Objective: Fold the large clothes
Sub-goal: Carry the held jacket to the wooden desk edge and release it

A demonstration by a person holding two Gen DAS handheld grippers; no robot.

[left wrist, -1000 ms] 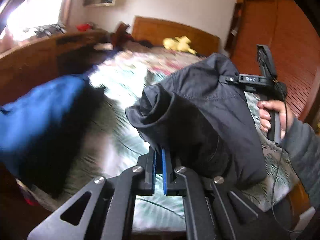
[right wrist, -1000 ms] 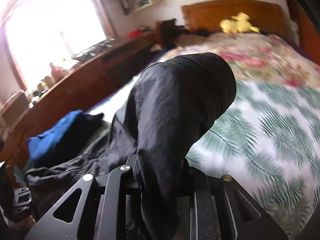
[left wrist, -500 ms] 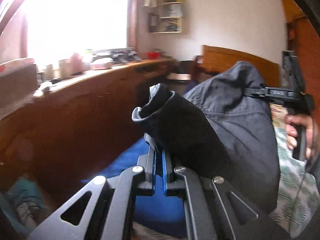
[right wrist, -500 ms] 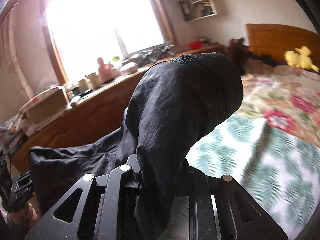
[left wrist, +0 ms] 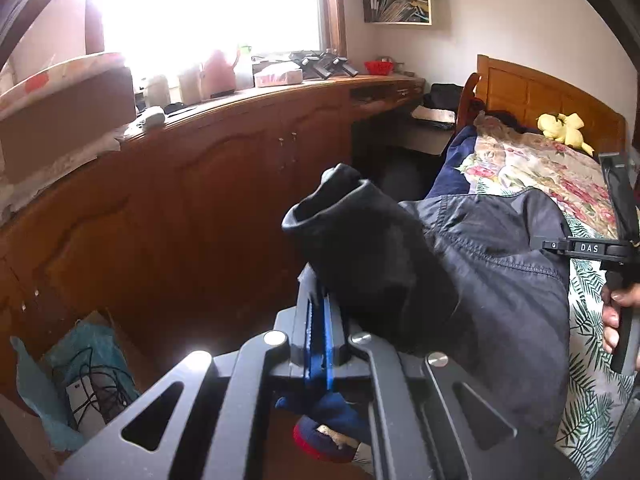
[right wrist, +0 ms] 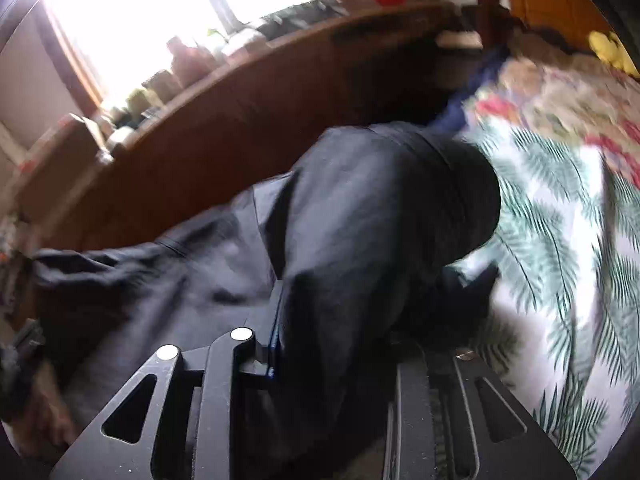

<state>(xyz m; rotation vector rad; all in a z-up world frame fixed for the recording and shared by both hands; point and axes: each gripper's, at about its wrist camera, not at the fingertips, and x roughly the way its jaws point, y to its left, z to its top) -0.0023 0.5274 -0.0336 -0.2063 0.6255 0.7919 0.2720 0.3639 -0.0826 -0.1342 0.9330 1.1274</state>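
A dark navy jacket (left wrist: 492, 280) hangs stretched between both grippers at the left edge of the bed (left wrist: 592, 380). My left gripper (left wrist: 318, 300) is shut, its blue pads pinching a rolled cuff end that stands up over the tips. In the left wrist view a hand (left wrist: 616, 320) holds the right gripper's body at the far right. The right gripper (right wrist: 336, 340) has its jaws opening, with a thick bunch of the jacket (right wrist: 380, 200) still lying between them and sagging onto the palm-leaf bedspread (right wrist: 560, 240).
A long wooden cabinet (left wrist: 180, 200) with cluttered top runs under the bright window on the left. An open box with cables (left wrist: 88, 372) and a blue and red item (left wrist: 328, 432) lie on the floor. A yellow plush toy (left wrist: 562, 128) sits by the headboard.
Both views have swung left from the bed toward the cabinet and window, carrying the jacket along. The right jaws have widened and the jacket bunch has slumped down onto the bedspread.
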